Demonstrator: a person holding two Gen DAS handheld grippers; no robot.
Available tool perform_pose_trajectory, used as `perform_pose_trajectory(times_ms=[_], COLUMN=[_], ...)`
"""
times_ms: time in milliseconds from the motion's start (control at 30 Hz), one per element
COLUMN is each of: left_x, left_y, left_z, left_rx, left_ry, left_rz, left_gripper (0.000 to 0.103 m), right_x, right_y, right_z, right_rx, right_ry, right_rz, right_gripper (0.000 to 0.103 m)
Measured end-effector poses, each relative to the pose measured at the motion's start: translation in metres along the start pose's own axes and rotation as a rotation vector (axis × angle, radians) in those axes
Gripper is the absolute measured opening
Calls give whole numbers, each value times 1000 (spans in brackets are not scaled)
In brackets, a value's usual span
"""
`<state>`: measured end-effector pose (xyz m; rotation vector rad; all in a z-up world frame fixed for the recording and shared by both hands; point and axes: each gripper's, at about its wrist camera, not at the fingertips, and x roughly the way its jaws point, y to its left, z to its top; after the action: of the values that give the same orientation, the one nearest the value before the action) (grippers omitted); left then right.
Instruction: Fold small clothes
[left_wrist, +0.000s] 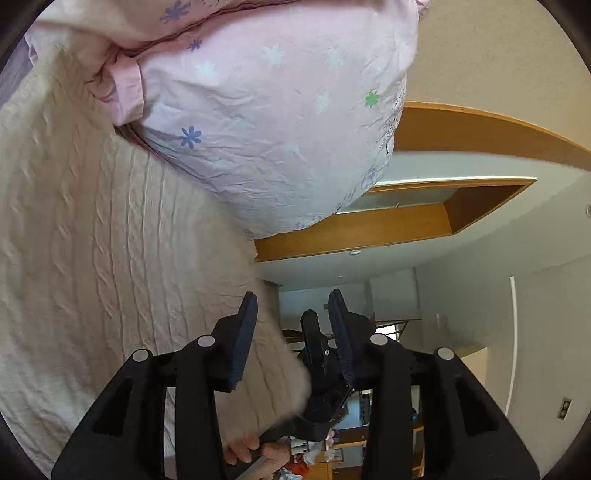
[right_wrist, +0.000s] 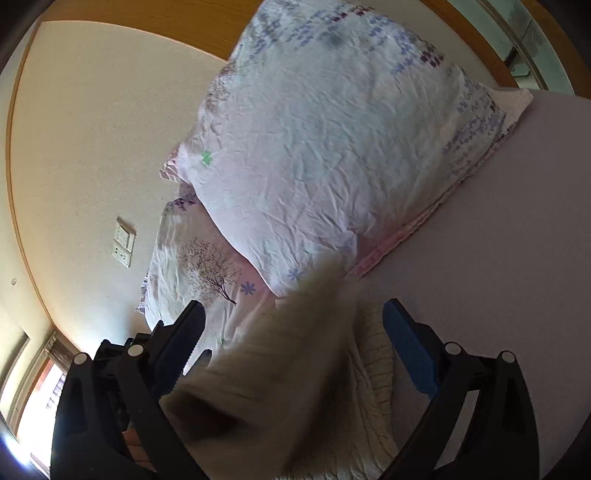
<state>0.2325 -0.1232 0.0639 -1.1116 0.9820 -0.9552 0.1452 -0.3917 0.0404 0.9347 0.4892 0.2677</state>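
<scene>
A cream cable-knit garment (left_wrist: 110, 240) fills the left of the left wrist view, lying on the bed. My left gripper (left_wrist: 291, 314) is open, its fingers apart over the garment's edge. Between its fingers I see the other gripper (left_wrist: 321, 369) in a hand. In the right wrist view a blurred fold of the same knit (right_wrist: 280, 369) rises between the fingers of my right gripper (right_wrist: 295, 332), which is open wide. More knit (right_wrist: 373, 369) lies flat below.
A pink pillow with flower prints (left_wrist: 266, 122) lies just beyond the garment; it also shows in the right wrist view (right_wrist: 332, 147). The pale bed sheet (right_wrist: 498, 240) spreads to the right. A wall with a switch plate (right_wrist: 123, 242) is behind.
</scene>
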Motion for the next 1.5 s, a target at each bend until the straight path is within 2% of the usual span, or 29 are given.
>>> perform_pose_trajectory(times_ms=[33,100,200,233,267,367,433,467,500,567,600,633,667,700,767,833,867,933,967,1000,1033,1067,1133,1233,1333,1367,1400,1433,1500], left_x=[-13,-47,-82,-87,-92,-83,-71,-63,-59,-53,-55,-56,-60,-69,-97,-129,-144,-168,-176,-187,-194,-203,-212,-219,-212,-207,-204,-201,-200], left_y=[-4,-9,2,11,25,54,64,67,69,65,64,65,67,68,64,53,49,49,48,46,41,33,15,4,3,4,6,10,19], left_z=[-1,0,4,4,6,4,-4,-7,-12,-18,-21,-21,-20,-19,-17,-22,-22,-19,-19,-22,-26,-34,-51,-81,-103,-108,-112,-116,-125], left_rx=[51,151,231,216,192,133,126,129,133,183,207,222,230,232,228,289,333,348,335,337,363,412,497,576,602,603,599,590,559], left_ry=[-35,-125,-161,-151,-135,-70,-33,-16,-10,-52,-54,-46,-35,-20,0,-33,-56,-81,-98,-120,-145,-168,-204,-195,-164,-151,-134,-118,-97], left_rz=[60,226,499,559,586,581,567,559,549,556,563,567,554,522,479,519,569,654,678,694,707,721,736,731,732,735,741,746,750], left_gripper=[71,84,85,85,85,85,85,85,85,87,80,68,61,49,45,45,46,52,53,54,55,59,84,86,88,89,90,92,93], right_x=[2,9,23,27,29,34,38,40,43,55,58,58,57,57,61,73,83,93,88,76,64,48,25,9,23,27,31,32,26], right_y=[-5,-14,-26,-29,-30,-33,-33,-32,-32,-37,-37,-34,-29,-25,-14,3,12,25,29,30,30,32,35,38,42,44,48,53,49], right_z=[2,4,2,1,-2,-9,-14,-16,-19,-26,-29,-30,-32,-35,-43,-57,-66,-74,-73,-70,-69,-69,-78,-98,-107,-107,-111,-118,-118], right_rx=[23,64,114,120,121,109,82,65,62,80,71,57,29,22,14,-37,-76,-152,-174,-165,-147,-129,-109,-85,-64,-86,-144,-237,-257], right_ry=[30,95,195,219,229,260,275,266,276,337,343,336,331,336,373,441,479,488,460,417,385,363,370,411,469,481,481,474,431], right_rz=[3,-1,-56,-88,-110,-143,-165,-170,-167,-158,-164,-162,-144,-111,-17,38,26,-45,-85,-89,-70,-35,13,33,53,21,-41,-146,-234], right_gripper=[98,100,100,100,100,100,97,91,73,39,38,36,34,33,31,31,35,44,53,64,66,67,66,66,66,51,15,15,14])
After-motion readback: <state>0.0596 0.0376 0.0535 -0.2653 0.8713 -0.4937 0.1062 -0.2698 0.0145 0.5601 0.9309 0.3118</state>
